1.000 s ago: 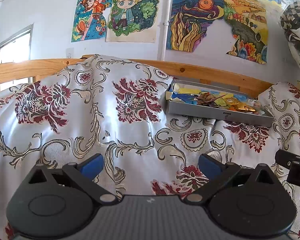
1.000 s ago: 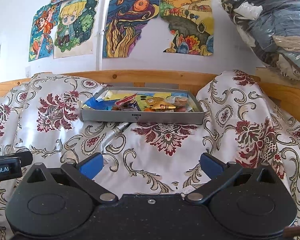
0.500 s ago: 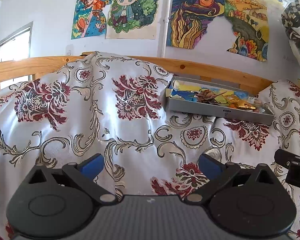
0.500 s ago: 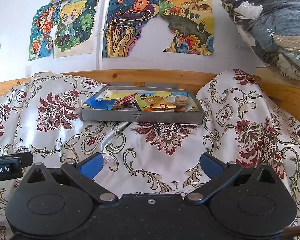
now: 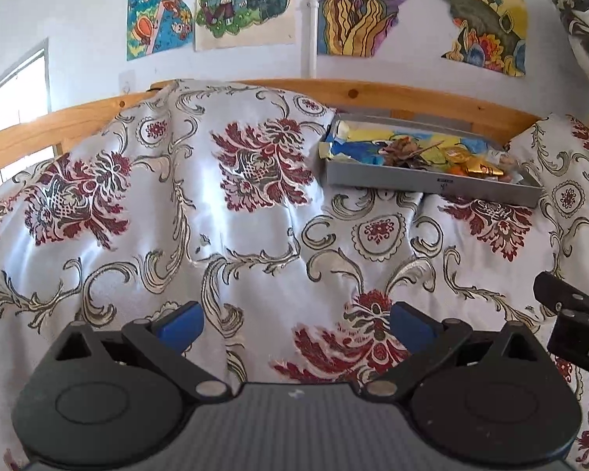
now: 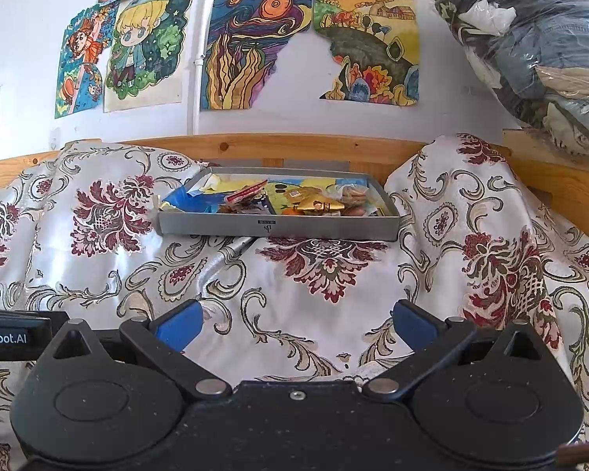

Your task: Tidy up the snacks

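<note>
Snacks (image 6: 294, 200) in bright wrappers fill a shallow grey tray (image 6: 278, 229); both grippers' fingers spread, empty

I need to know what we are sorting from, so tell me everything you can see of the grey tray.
The grey tray is a shallow rectangular box with low walls, cardboard or thin metal by its look, with a small dark mark on its front wall. It sits roughly level on the floral cloth, close to the wooden rail behind. Inside lie mixed snack wrappers: blue, yellow, red and a gold one. Both tongs are apart from it.
</note>
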